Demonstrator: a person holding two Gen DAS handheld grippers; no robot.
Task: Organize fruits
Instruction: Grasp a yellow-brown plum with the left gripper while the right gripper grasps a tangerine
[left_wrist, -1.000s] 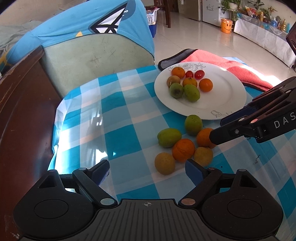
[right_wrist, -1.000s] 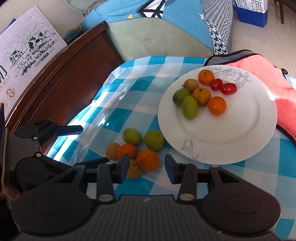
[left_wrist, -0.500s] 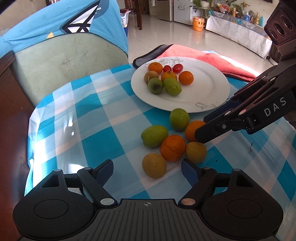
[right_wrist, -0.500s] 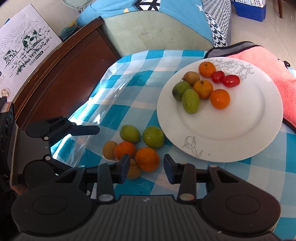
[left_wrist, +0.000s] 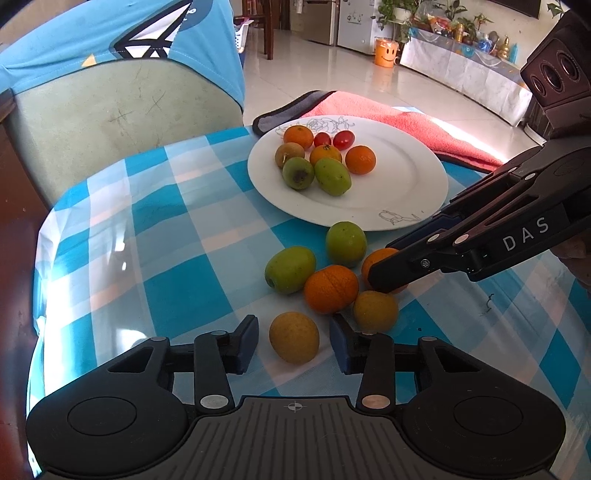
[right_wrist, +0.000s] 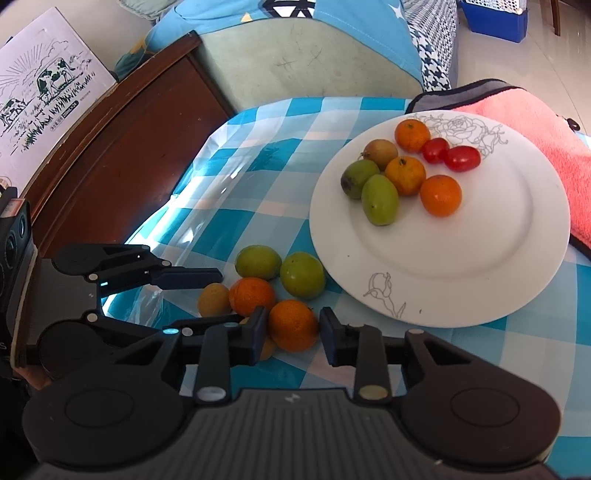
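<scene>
My right tongs (right_wrist: 289, 329) stand around an orange (right_wrist: 293, 325) on the checked worktop (right_wrist: 461, 369); the jaws are closing, and a small gap shows on the right side. Just behind it lie another orange (right_wrist: 252, 298), two green fruits (right_wrist: 303, 275) and a yellow fruit (right_wrist: 214, 300). The left tongs (right_wrist: 218, 295) come from the left to this group, jaws closing around the yellow fruit. The white plate (right_wrist: 480, 277) carries three oranges, three greenish fruits and two tomatoes (right_wrist: 452, 155). A pink towel (right_wrist: 546, 129) lies beside it.
</scene>
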